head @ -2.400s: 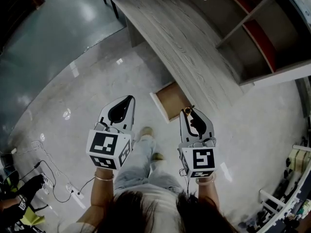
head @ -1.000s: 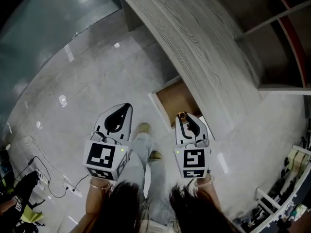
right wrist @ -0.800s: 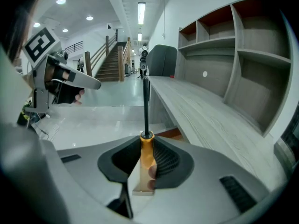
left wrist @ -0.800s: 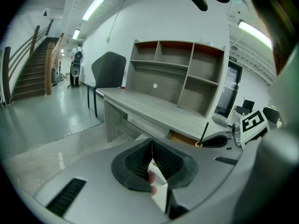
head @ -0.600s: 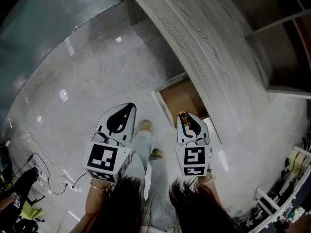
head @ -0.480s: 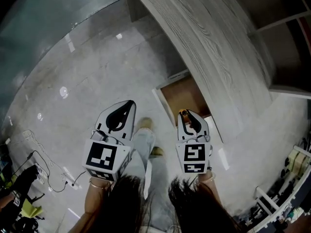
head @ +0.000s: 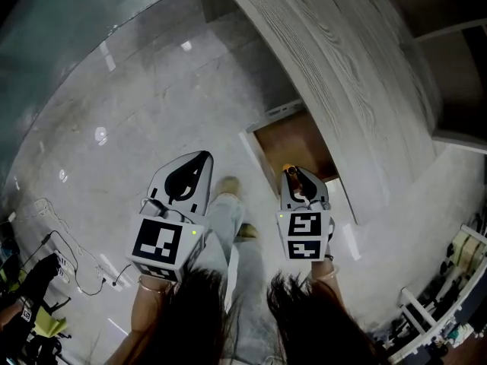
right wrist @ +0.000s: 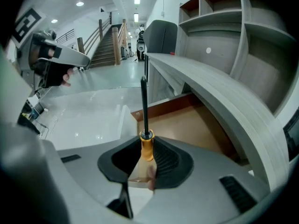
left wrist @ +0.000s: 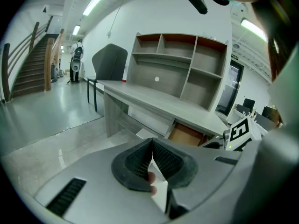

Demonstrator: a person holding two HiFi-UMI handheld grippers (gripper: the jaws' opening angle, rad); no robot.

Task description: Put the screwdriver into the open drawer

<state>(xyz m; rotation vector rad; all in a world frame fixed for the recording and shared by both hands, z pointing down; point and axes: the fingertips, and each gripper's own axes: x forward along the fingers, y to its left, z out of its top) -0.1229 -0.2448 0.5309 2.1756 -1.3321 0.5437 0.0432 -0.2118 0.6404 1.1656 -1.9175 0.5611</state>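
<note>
Screwdriver with orange handle and black shaft (right wrist: pixel 144 104) clamped in right gripper (right wrist: pixel 147 148), held above the front of the open brown wooden drawer (right wrist: pixel 187 122) (under grey wood-grain desk (head: pixel 342 59)). Left gripper (left wrist: pixel 152 154) jaws pressed together, nothing between them, over glossy pale floor (head: pixel 137 90).
</note>
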